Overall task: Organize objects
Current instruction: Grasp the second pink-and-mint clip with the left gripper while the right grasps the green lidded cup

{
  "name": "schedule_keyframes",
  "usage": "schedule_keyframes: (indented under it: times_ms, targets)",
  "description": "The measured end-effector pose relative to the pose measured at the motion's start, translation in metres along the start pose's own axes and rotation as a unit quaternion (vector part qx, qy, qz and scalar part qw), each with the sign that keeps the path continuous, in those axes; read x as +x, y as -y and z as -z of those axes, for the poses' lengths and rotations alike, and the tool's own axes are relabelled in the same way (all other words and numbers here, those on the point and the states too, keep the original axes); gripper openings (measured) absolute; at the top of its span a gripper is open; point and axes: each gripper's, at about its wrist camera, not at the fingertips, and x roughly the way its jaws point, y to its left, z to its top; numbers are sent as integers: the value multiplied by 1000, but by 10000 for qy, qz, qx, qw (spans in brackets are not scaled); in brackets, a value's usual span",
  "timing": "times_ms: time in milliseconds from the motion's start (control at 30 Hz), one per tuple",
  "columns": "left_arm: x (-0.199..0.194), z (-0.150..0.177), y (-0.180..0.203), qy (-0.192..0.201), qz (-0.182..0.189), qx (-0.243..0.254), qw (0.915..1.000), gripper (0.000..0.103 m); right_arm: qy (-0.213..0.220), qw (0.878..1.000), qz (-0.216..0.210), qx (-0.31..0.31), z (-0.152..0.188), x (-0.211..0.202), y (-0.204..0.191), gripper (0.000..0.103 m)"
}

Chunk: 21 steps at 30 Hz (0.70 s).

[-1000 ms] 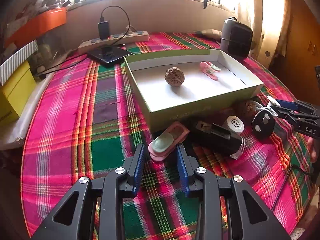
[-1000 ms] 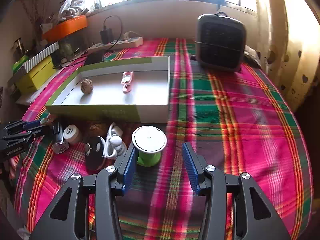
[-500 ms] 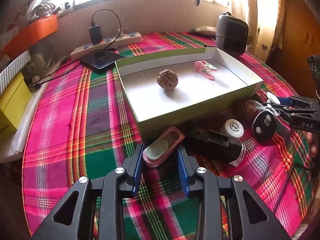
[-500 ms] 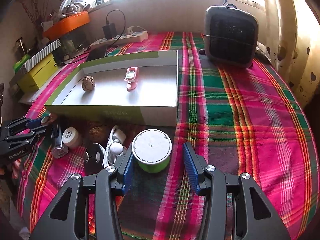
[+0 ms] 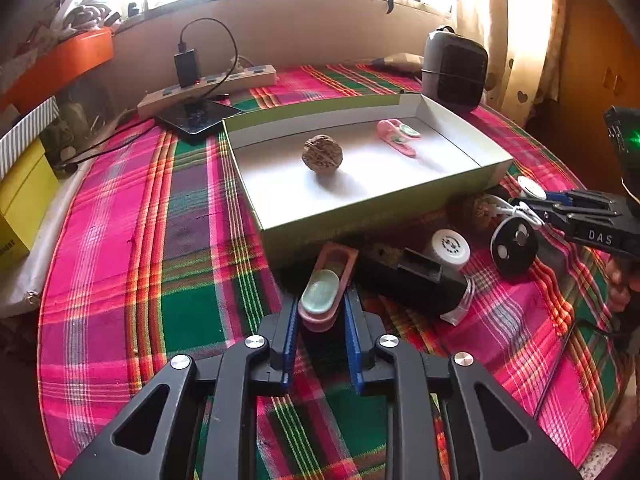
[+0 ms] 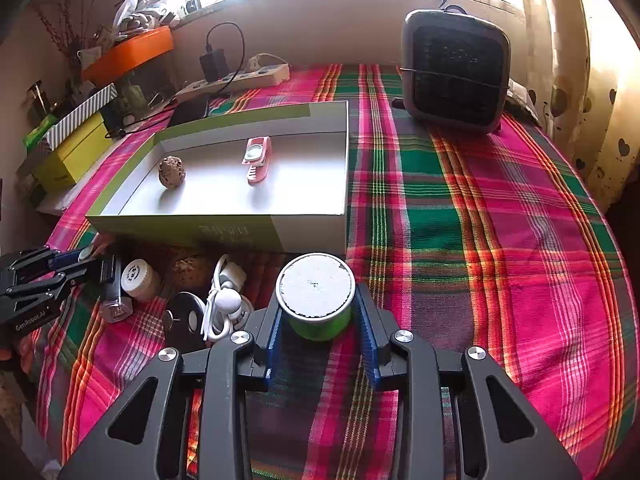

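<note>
My left gripper point(image 5: 320, 312) is shut on a pink clip with a green pad point(image 5: 326, 288), just in front of the shallow green-and-white box point(image 5: 360, 216). The box holds a walnut point(image 5: 322, 156) and a second pink clip point(image 5: 398, 140). My right gripper point(image 6: 318, 320) is shut on a green spool with a white top point(image 6: 316, 296), near the box's front right corner point(image 6: 312, 236). The walnut point(image 6: 171, 172) and pink clip point(image 6: 256, 158) also show in the right wrist view.
In front of the box lie a black device point(image 5: 412, 284), a white cap point(image 5: 448, 246), a black disc point(image 5: 514, 246), a second walnut point(image 6: 188, 272) and a white cable point(image 6: 224, 300). A grey heater point(image 6: 456, 70), power strip point(image 5: 208, 86) and tablet point(image 5: 198, 118) stand behind.
Both grippers have closed: the left on the pink clip, the right on the green spool. Both have moved forward toward the box.
</note>
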Motion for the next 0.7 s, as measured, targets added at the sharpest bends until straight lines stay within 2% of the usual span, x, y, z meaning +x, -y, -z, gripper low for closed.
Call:
schedule_keyframes:
  times_ms: [133,333,600,700]
  targets:
    - [-4,3,0,19,-6,-54,10000,17,45,10000,-12,-10,0,-2,0,31]
    - [-9,9,0,2,-42,-92,9999,16,104,9999,-75,-41,1,-5,-1,18]
    - [-19,20,-1,-50,-120,-10,9999,17,104,9999,-103,-51,4,-7,1,18]
    - [-17,18,-3,-71,-38,-55,10000,22,103,9999,-78,-73,4,-8,0,18]
